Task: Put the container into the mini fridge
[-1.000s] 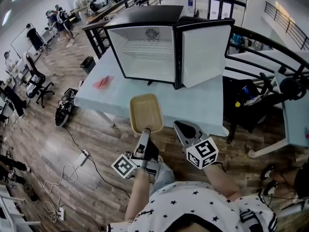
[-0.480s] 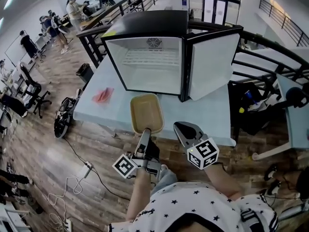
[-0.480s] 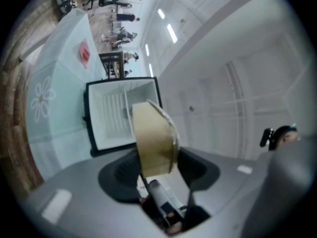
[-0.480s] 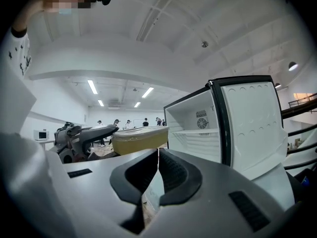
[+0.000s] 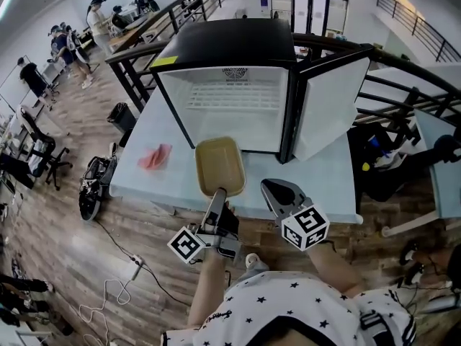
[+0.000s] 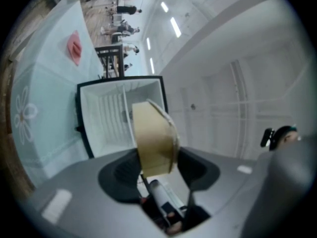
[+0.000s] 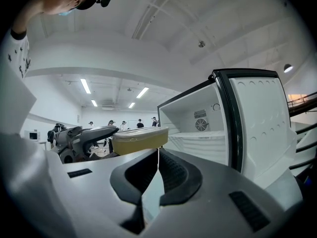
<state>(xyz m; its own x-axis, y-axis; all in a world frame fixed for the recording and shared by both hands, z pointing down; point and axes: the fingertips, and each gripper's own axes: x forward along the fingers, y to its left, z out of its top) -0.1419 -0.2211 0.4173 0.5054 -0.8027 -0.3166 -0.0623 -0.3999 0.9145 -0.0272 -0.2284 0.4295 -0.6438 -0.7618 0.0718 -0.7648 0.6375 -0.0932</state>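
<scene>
Tan container (image 5: 220,166) hangs clamped at its near end in the left gripper (image 5: 218,192), over the table's (image 5: 324,182) near edge, just short of the open fridge (image 5: 230,110). Putting it inside is not yet done. Right gripper (image 5: 278,190) is closed and empty.

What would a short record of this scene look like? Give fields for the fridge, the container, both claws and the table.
fridge: on the table, door open, wire shelf bare
container: tan, held by its near rim, outside the fridge
left claw: shut on the container
right claw: shut, empty
table: pale, pink item left of the fridge
</scene>
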